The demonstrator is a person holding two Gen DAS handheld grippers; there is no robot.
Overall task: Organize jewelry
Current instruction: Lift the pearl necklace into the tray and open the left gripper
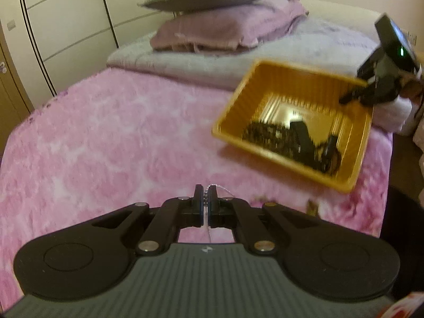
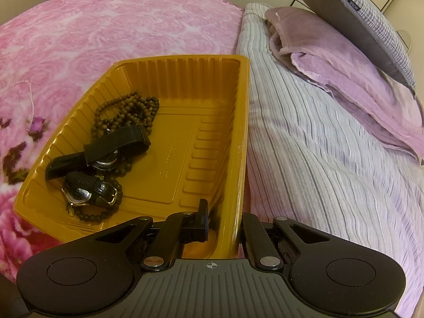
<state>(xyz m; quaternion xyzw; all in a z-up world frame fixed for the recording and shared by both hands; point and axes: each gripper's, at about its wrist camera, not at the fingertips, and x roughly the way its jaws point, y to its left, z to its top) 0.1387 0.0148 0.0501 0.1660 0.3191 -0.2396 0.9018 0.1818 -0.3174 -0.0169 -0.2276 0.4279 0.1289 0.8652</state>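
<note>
Pinching a thin silver chain (image 1: 215,187) in my left gripper (image 1: 205,197) near the ribbed yellow plastic tray (image 2: 239,143), whose wall my right gripper (image 2: 224,221) clamps, I judge only this piece remains beside the brown bead necklace (image 2: 127,111) and two black-strapped watches (image 2: 106,164) already inside.

A home bedroom: bed with pink blanket (image 1: 106,132), stacked pillows (image 1: 225,26), wardrobe (image 1: 66,21).
</note>
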